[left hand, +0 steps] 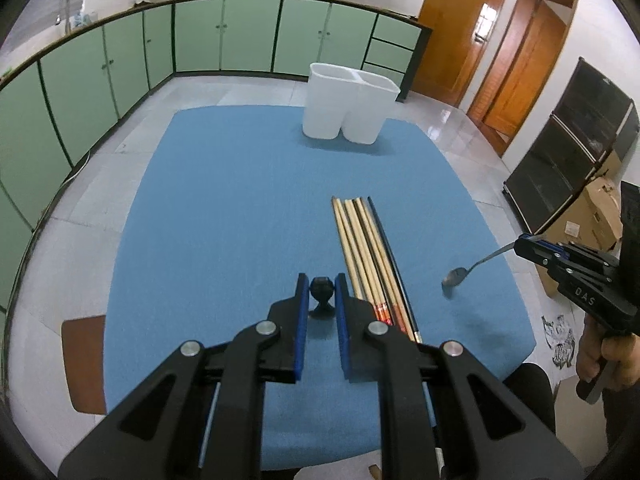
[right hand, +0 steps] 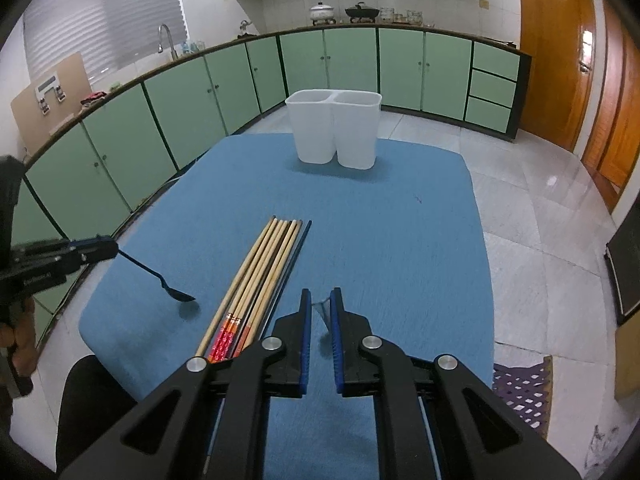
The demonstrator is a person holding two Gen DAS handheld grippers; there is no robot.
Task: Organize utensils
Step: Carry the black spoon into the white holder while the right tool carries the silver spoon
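My left gripper is shut on a black spoon, seen end-on; from the right wrist view the left gripper holds that black spoon by its handle, bowl just above the cloth. My right gripper is shut on a silver spoon; the left wrist view shows the right gripper holding the silver spoon with its bowl low over the cloth. Several chopsticks lie in a row between the spoons. A white two-compartment holder stands at the table's far edge.
The table is covered by a blue cloth. Green cabinets line the far side, wooden doors are at the right. A cardboard box and a dark shelf stand on the floor to the right.
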